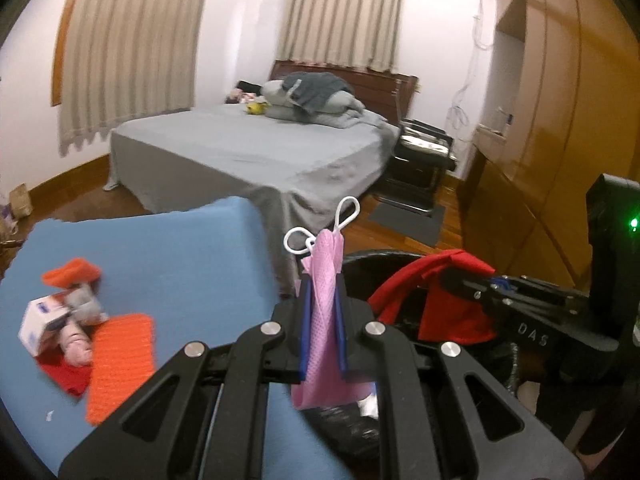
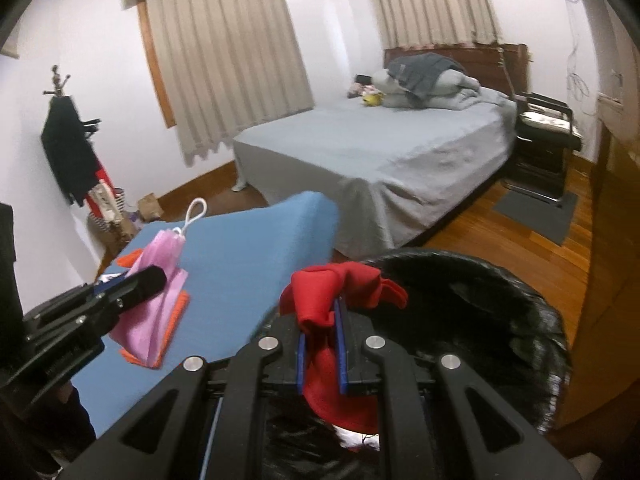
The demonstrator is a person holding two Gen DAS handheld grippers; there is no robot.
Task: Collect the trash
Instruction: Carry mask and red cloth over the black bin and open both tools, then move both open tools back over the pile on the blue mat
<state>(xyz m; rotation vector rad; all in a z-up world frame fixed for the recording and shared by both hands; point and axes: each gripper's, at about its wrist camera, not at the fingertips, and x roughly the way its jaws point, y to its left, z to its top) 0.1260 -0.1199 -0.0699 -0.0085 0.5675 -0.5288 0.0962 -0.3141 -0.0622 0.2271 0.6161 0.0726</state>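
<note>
My left gripper [image 1: 323, 288] is shut on a pink face mask [image 1: 326, 320] with white ear loops and holds it at the rim of the black-lined trash bin [image 1: 360, 260]; it also shows in the right wrist view [image 2: 160, 280]. My right gripper [image 2: 322, 312] is shut on a red cloth [image 2: 340, 284] and holds it over the bin's black bag [image 2: 500, 320]. On the blue table [image 1: 180, 256] lie orange mesh pieces [image 1: 120, 356], a small white box [image 1: 40, 324], a crumpled grey-pink wad [image 1: 80, 320] and a red scrap [image 1: 68, 376].
A bed [image 1: 248, 152] with a grey sheet stands beyond the table. A black chair [image 1: 424, 156] and a dark mat [image 1: 408, 216] are at the right, beside a wooden wardrobe [image 1: 560, 100]. A coat rack [image 2: 68, 148] stands at the left wall.
</note>
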